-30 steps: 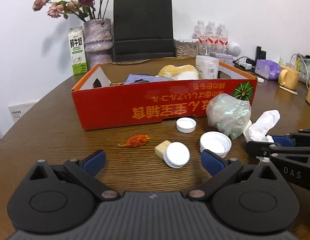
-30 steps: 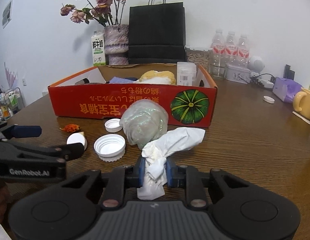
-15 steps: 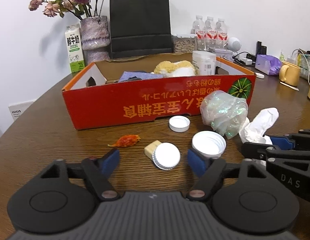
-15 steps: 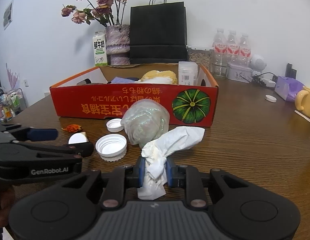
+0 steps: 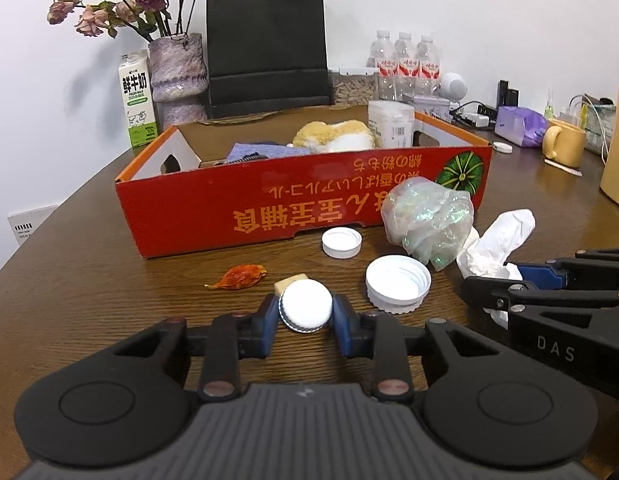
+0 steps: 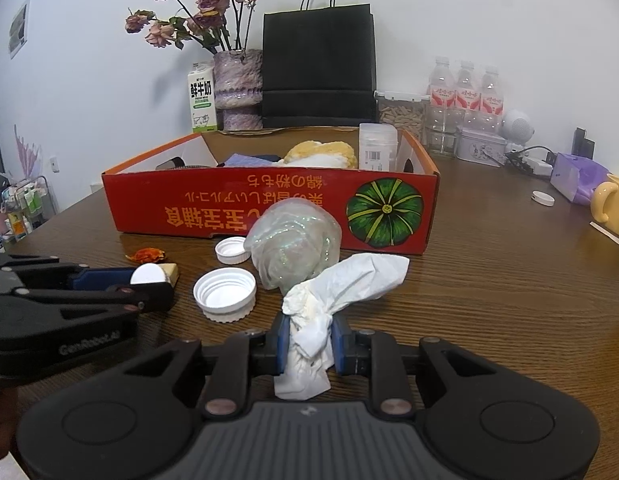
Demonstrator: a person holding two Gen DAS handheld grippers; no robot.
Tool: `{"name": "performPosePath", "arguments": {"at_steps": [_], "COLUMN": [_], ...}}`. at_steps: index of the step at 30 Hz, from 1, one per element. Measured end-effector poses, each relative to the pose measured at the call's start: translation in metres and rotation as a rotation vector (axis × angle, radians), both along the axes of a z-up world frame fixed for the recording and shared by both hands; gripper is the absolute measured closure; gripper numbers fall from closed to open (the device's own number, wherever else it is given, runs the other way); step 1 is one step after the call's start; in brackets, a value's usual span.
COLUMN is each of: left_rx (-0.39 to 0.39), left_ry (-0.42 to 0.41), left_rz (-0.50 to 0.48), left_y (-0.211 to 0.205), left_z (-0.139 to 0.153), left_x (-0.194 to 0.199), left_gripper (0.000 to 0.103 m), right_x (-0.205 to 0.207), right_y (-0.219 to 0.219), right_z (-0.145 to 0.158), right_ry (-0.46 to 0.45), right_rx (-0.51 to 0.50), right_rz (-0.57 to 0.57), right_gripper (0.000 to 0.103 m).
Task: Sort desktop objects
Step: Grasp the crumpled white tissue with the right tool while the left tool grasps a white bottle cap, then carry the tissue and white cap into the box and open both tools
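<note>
Left wrist view: left gripper is clamped on a white bottle cap by its rim, w/ a tan cork-like bit touching the cap's far edge. Risk, my guess: the cap's thin ribbed edge could pop out or flip if the lift is jerky, and the cork bit may get dragged along. Right gripper pinches a crumpled tissue near its lower end; the loose top rests against the iridescent plastic wad, so pulling up may tug that wad. Both finger pairs are narrow, closed on their items. Everything sits on the table just in front of the red box; a large cap and a small cap lie loose btw them.
</note>
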State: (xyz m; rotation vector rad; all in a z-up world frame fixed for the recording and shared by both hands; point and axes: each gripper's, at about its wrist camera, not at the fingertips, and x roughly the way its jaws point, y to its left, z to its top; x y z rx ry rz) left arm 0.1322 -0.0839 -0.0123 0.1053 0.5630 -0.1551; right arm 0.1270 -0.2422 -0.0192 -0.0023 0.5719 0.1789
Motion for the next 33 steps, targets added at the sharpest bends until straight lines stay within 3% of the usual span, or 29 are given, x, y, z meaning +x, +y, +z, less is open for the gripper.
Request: {"name": "performPosePath", "arguments": {"at_steps": [9, 18, 26, 33], "left_rx": [-0.043, -0.114, -0.164, -0.183], "left_ry": [-0.046, -0.128, -0.225, -0.207], "left_rz": [0.000, 0.010, 0.038, 0.051], "left_y": [0.014, 0.031, 0.037, 0.036], "left_z": [0.018, 0.055, 0.088, 0.095], "left_x": [-0.005, 0.003, 0.036, 0.094], "left_gripper": [0.073, 0.073, 0.073, 0.073], "right_x": [-0.007, -0.012, 0.026, 0.088], "right_y": [-0.006, -0.006, 0.002, 0.006], "right_z": [0.010, 0.049, 0.082, 0.093], "right_ry": [-0.062, -0.190, -0.248, -0.235], "right_rx": [0.048, 0.055, 0.060, 0.061], "right_rz": [0.009, 0.038, 0.047, 0.030], "right_gripper": [0.083, 0.084, 0.084, 0.084]}}
